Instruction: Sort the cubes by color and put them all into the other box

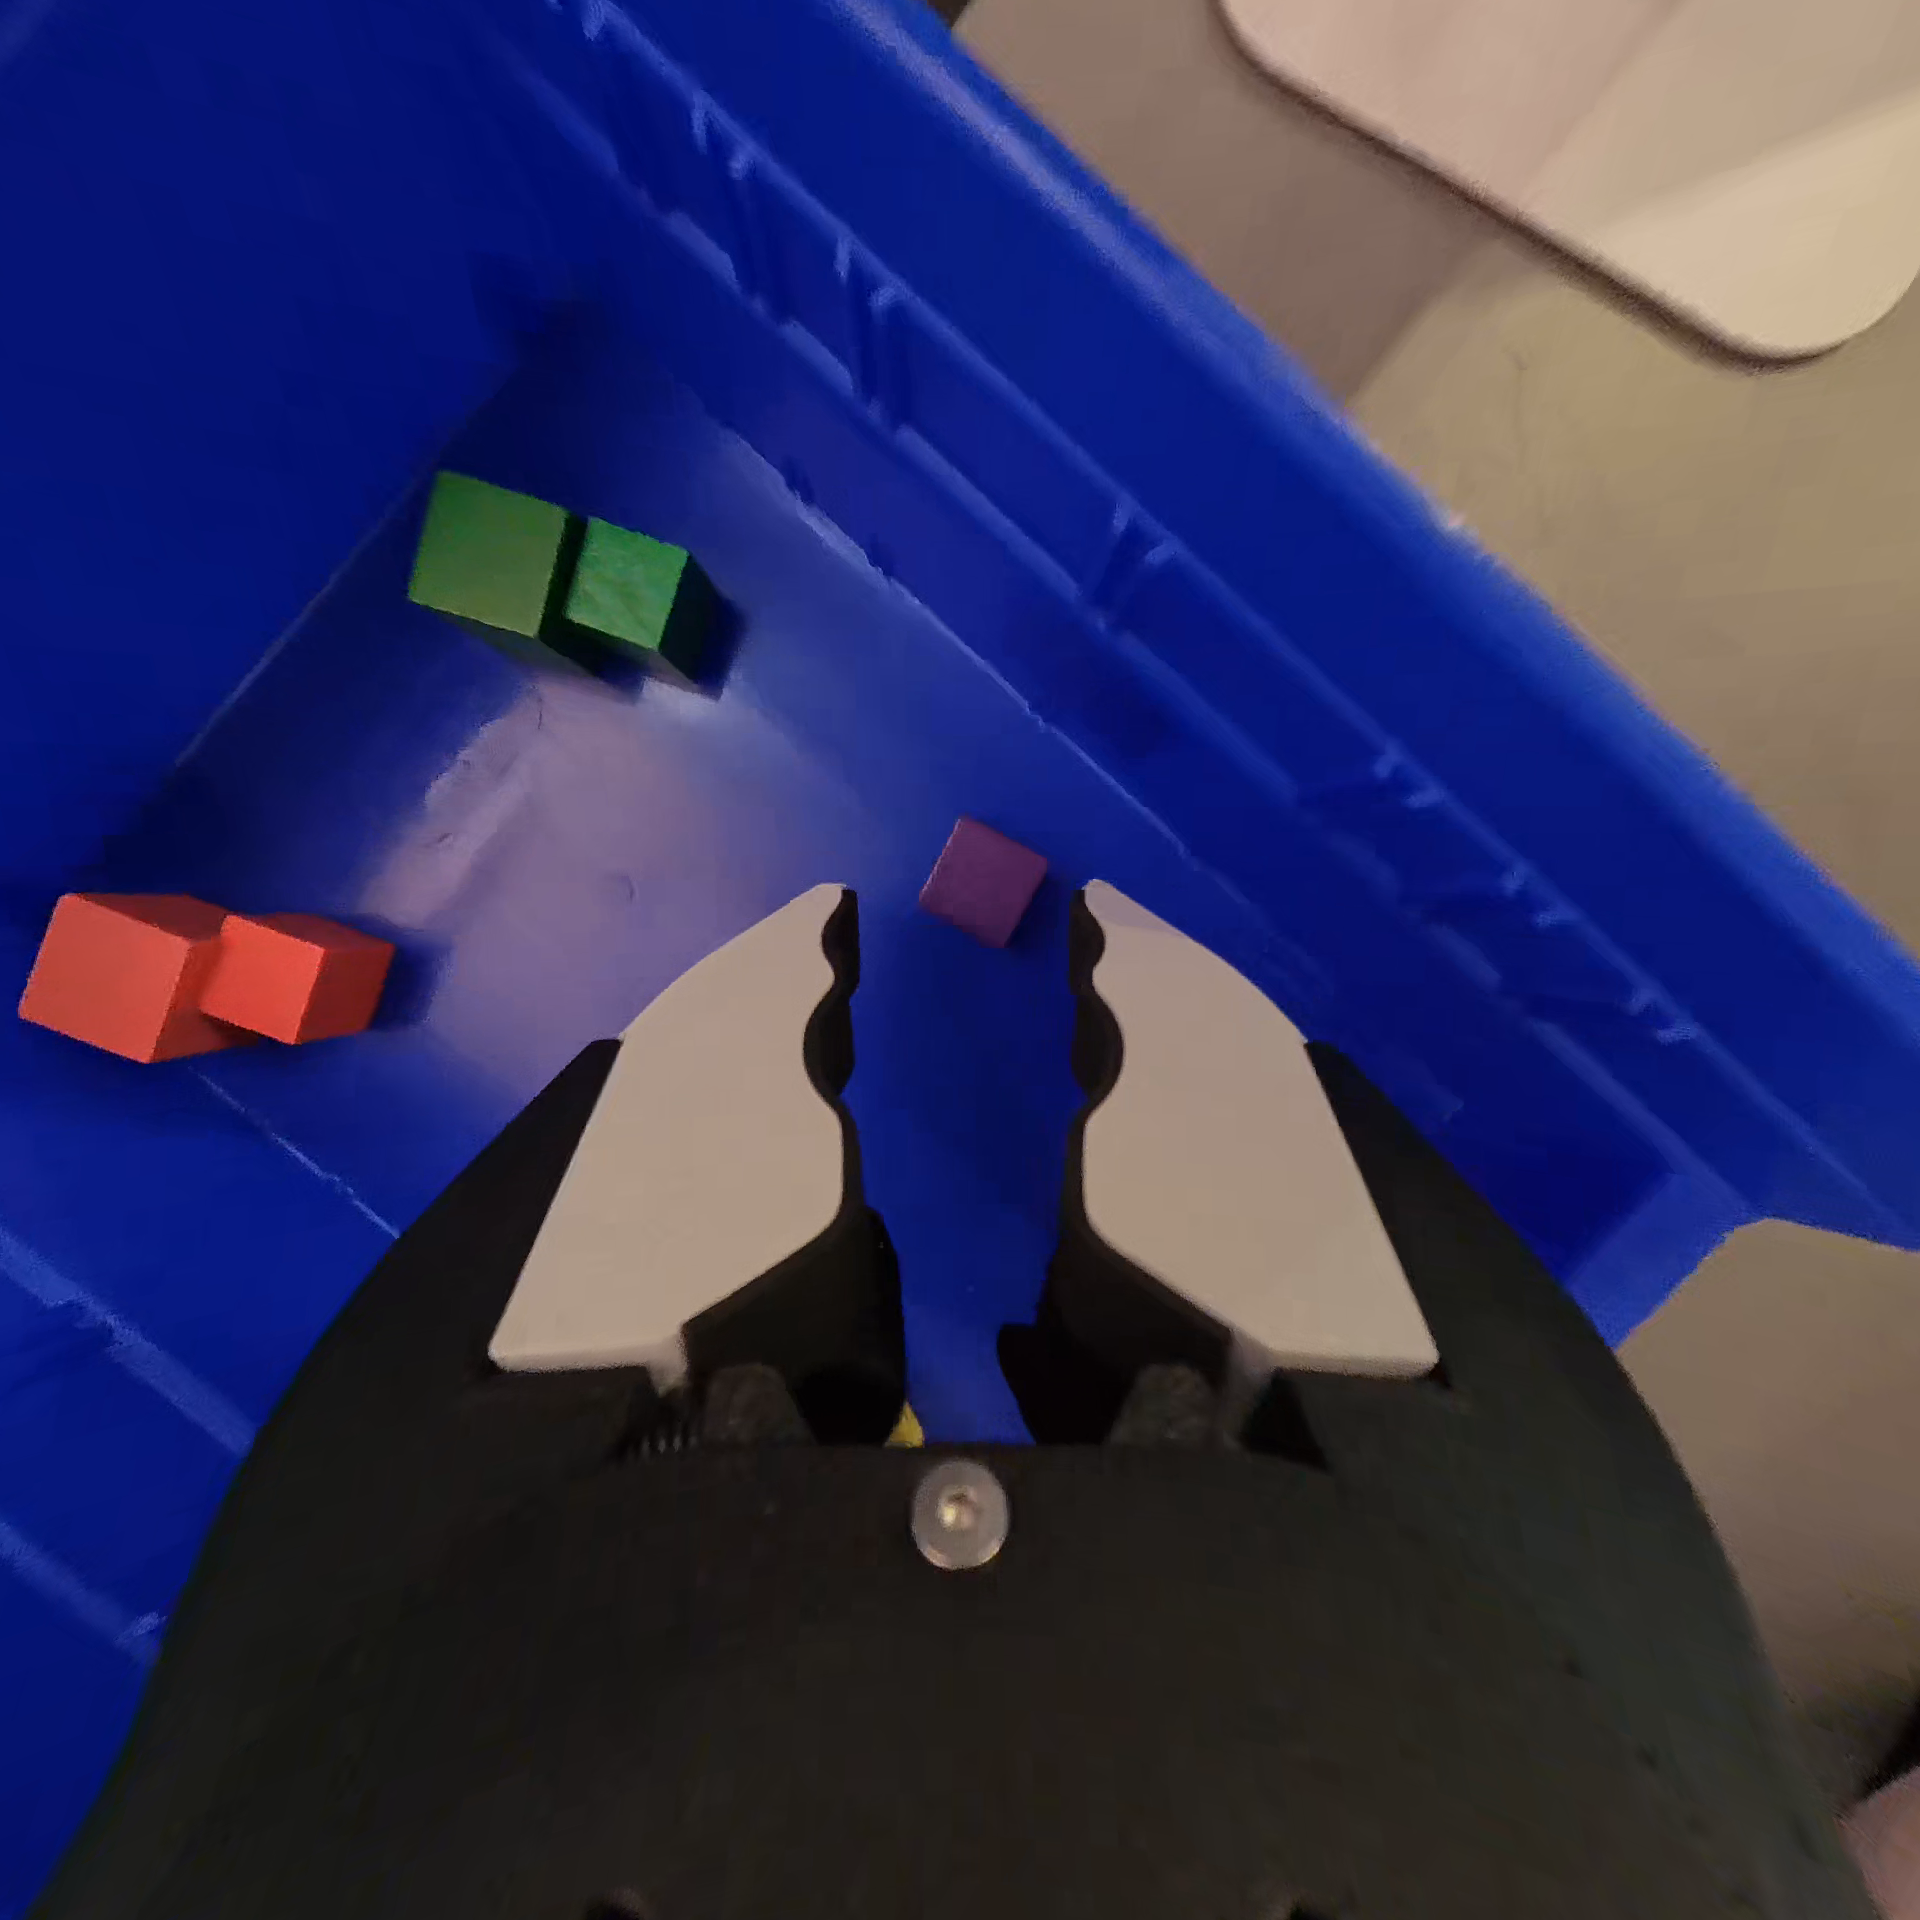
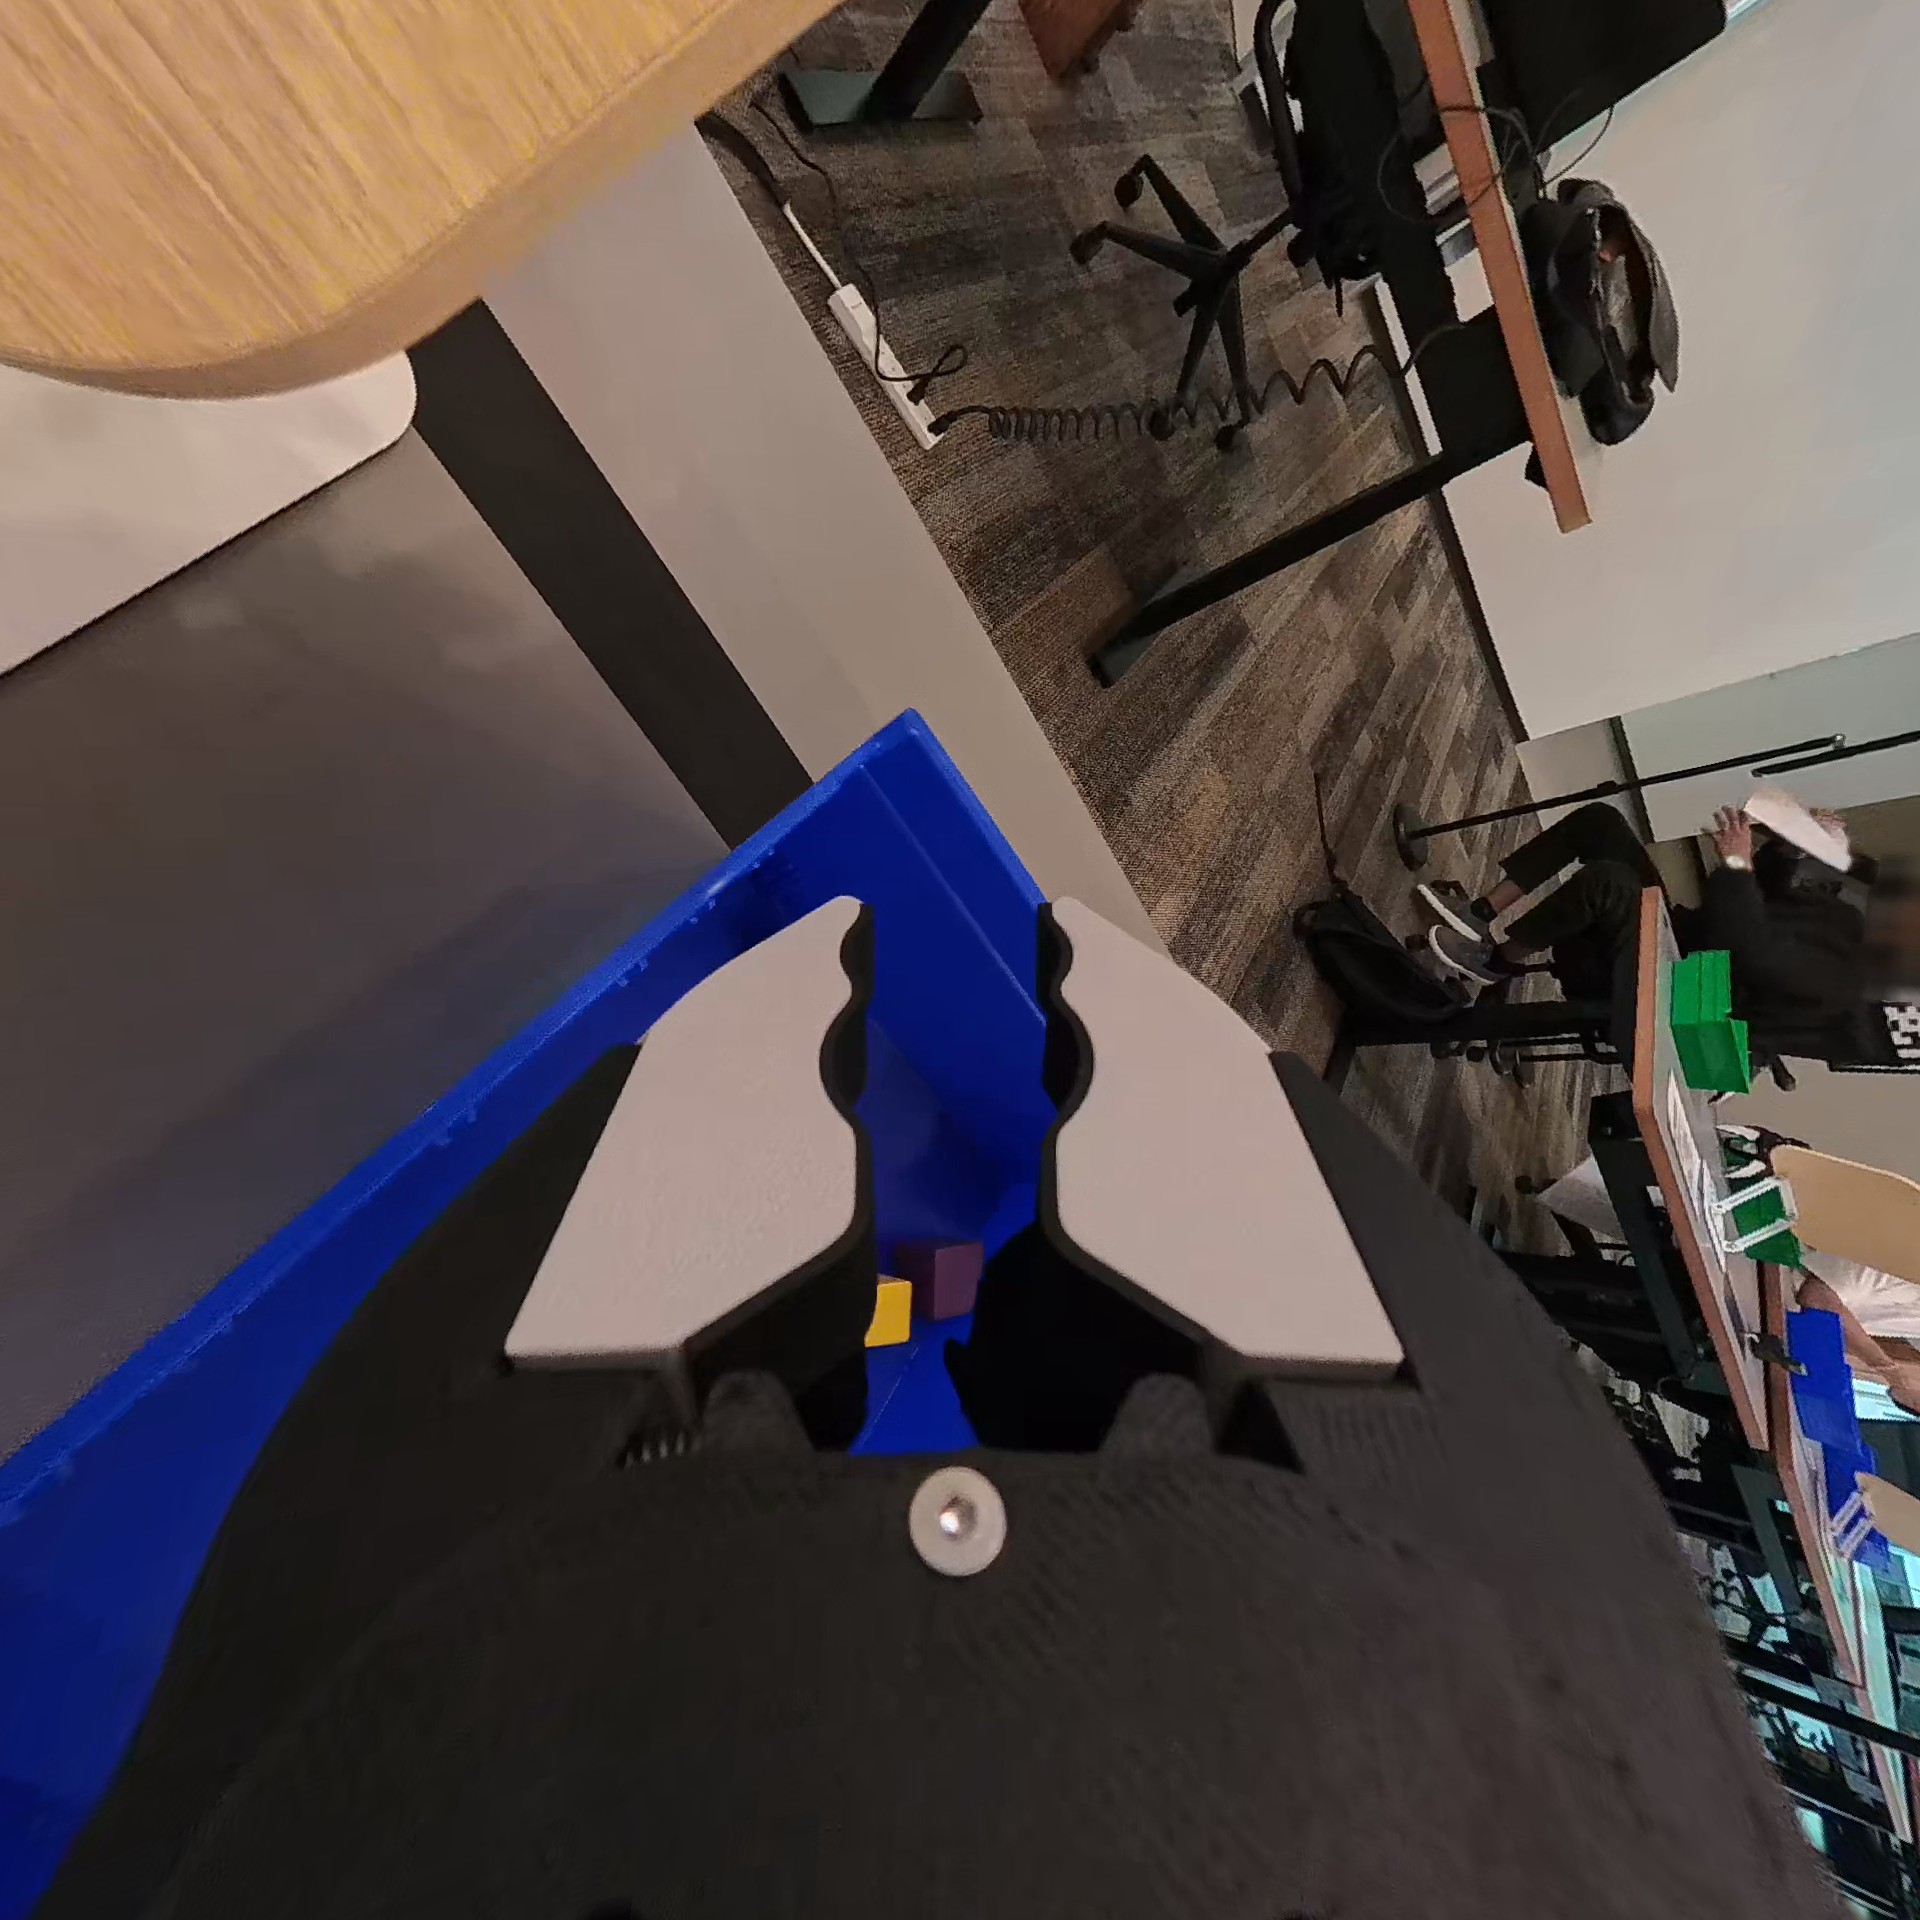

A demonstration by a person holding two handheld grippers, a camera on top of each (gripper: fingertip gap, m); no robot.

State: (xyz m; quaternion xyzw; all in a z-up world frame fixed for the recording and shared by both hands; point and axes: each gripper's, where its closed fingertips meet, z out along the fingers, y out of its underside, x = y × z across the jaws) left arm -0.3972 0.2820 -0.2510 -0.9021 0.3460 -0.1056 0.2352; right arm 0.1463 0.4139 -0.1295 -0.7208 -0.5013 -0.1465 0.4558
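Inside the bin (image 1: 1039, 312), one cube (image 1: 982, 881) lies on the floor close to the right wall. Left of it, two pairs of touching cubes lie well apart: one pair (image 1: 561, 577) at the far corner, the other (image 1: 197, 977) nearer the left wall.

A grey table surface (image 1: 1714, 727) fills the right side of the left wrist view, with the blue box (image 1: 1143, 520) resting directly on it.

yellow cube (image 2: 889, 1313): mostly hidden behind the right gripper's left finger
blue box (image 1: 1143, 582): cut off at the left edge, rim blurred
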